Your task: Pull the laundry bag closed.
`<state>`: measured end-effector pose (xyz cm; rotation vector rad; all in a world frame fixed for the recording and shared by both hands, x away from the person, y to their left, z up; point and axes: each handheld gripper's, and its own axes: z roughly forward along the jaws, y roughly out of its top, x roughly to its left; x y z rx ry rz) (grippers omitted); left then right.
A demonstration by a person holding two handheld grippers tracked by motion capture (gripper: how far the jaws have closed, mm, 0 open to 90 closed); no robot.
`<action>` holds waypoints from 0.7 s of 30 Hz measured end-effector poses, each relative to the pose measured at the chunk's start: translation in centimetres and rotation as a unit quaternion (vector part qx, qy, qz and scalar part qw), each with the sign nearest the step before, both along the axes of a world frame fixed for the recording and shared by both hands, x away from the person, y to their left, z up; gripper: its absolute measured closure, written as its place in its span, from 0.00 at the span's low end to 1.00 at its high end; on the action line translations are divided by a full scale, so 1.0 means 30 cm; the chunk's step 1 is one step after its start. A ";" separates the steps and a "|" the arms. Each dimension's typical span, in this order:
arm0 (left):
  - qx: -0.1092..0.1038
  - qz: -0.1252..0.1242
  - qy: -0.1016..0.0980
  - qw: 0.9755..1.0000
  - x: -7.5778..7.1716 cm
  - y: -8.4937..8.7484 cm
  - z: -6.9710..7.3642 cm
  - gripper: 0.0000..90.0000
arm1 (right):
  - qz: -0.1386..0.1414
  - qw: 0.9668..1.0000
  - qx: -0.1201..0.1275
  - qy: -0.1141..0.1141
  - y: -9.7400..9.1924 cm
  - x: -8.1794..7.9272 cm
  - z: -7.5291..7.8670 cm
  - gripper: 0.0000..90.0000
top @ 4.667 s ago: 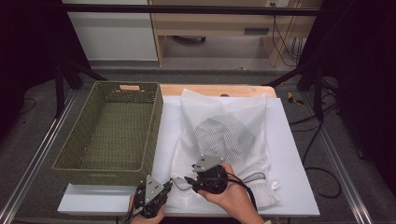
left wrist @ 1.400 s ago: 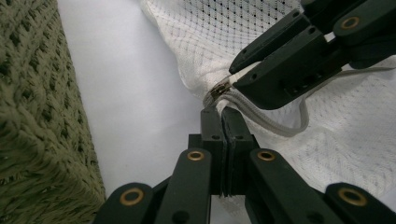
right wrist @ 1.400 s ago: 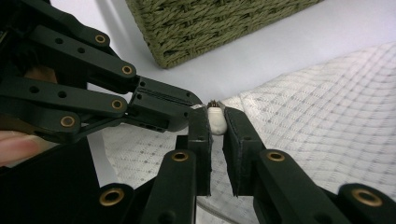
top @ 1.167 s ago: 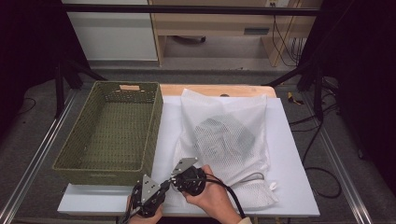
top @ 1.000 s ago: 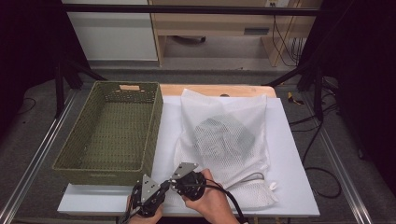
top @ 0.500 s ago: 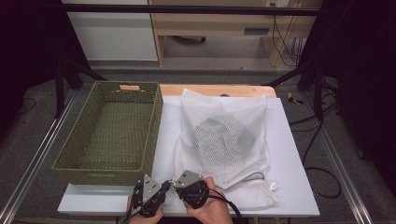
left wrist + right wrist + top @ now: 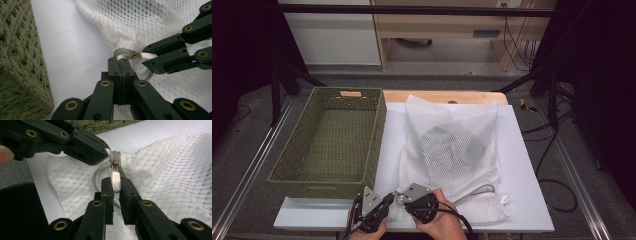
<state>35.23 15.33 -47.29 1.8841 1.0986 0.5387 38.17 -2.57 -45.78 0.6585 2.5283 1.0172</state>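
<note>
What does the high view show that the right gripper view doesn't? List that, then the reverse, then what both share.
High view alone: the dark bundle inside the mesh bag, the inside of the green basket, and the person's hands.
Right gripper view alone: the white zipper pull pinched between the right claw jaws, and the metal slider above it.
Both: the bag, the basket's weave, and the left claw clamped on the bag's corner by the zipper.
</note>
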 end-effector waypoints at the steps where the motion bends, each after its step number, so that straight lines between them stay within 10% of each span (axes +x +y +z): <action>1: 0.000 0.000 0.000 1.000 0.000 0.000 0.000 1.00 | 0.003 1.000 0.000 -0.003 -0.001 0.003 0.001 0.91; 5: -0.024 0.002 0.010 1.000 -0.001 0.008 0.000 1.00 | 0.011 1.000 0.003 -0.006 0.000 0.013 0.002 0.91; 21: 0.000 0.015 -0.010 1.000 -0.014 -0.013 0.001 1.00 | -0.006 0.999 0.032 -0.005 -0.012 -0.027 -0.011 0.92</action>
